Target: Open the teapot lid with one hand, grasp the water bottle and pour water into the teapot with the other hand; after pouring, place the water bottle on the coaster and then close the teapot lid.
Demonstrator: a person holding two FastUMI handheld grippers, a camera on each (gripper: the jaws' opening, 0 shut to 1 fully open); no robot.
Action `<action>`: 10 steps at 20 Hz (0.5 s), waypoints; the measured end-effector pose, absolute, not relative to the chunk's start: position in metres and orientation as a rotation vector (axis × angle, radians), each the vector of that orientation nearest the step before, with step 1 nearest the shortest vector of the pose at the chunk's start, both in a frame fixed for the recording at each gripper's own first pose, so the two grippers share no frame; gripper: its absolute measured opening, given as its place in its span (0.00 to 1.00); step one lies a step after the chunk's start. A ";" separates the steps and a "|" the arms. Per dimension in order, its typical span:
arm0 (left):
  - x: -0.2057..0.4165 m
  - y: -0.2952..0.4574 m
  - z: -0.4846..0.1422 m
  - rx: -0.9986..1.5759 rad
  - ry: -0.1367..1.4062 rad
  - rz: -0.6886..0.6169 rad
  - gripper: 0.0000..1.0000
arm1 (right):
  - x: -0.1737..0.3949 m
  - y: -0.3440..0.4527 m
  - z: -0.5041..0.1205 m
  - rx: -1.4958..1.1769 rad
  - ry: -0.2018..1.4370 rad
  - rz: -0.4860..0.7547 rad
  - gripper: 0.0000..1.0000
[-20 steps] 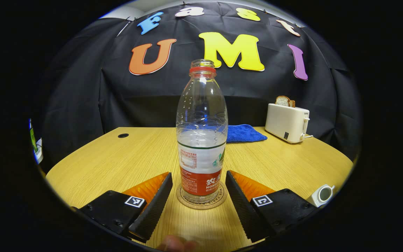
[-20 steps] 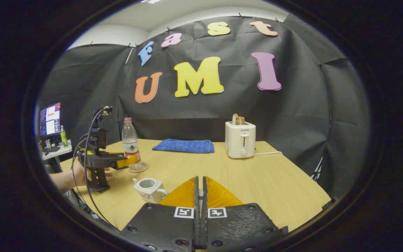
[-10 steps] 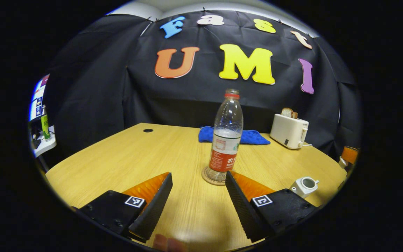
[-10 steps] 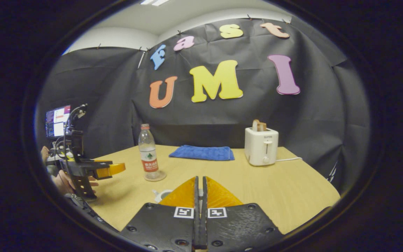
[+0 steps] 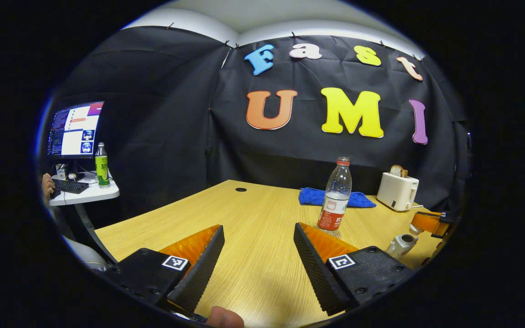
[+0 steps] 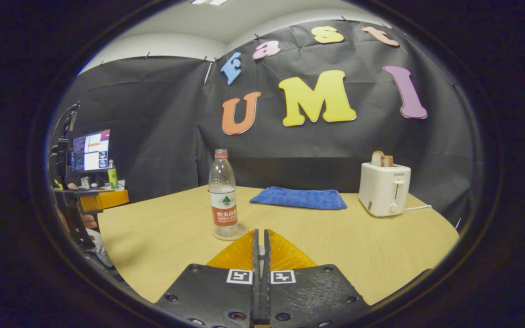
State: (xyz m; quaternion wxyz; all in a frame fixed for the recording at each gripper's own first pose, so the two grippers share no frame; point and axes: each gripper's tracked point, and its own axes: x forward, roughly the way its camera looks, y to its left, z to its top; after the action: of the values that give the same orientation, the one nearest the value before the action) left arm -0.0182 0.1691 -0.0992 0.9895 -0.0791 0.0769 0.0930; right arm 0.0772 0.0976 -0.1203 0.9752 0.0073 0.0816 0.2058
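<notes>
While the clear plastic water bottle [image 5: 335,196] stands upright on its round coaster [image 6: 229,233] on the light wooden worktop [image 5: 253,228], the left tongs [image 5: 258,243] gape empty, the right tongs [image 6: 259,253] pressed together, near the lidless white teapot [image 5: 400,244].

In the left gripper view, the coaster [image 5: 334,233] is largely covered by the water bottle [image 5: 334,197] and a finger [image 5: 317,253] of the left gripper [image 5: 258,259]. The right gripper [image 5: 429,222] is cut off at the edge. In the right gripper view, something small and pale is pinched in the right gripper [image 6: 260,255]; what it is cannot be told. The left gripper [image 6: 90,200] is partly cropped.
</notes>
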 end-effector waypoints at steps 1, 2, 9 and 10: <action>-0.021 0.173 -0.099 -0.156 0.153 0.195 0.96 | 0.080 0.097 -0.123 0.011 0.165 0.412 0.00; -0.023 0.174 -0.099 -0.154 0.150 0.200 0.96 | 0.082 0.097 -0.125 0.010 0.168 0.411 0.00; -0.024 0.167 -0.094 -0.138 0.136 0.188 0.96 | 0.086 0.093 -0.136 -0.001 0.174 0.406 0.00; -0.023 0.165 -0.093 -0.136 0.134 0.182 0.95 | 0.084 0.094 -0.136 -0.005 0.174 0.405 0.00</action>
State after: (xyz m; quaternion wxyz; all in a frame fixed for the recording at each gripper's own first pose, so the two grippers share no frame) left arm -0.0233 0.1646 -0.0930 0.9913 -0.0680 0.0667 0.0905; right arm 0.0844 0.0938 -0.1364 0.9758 -0.0027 0.0861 0.2009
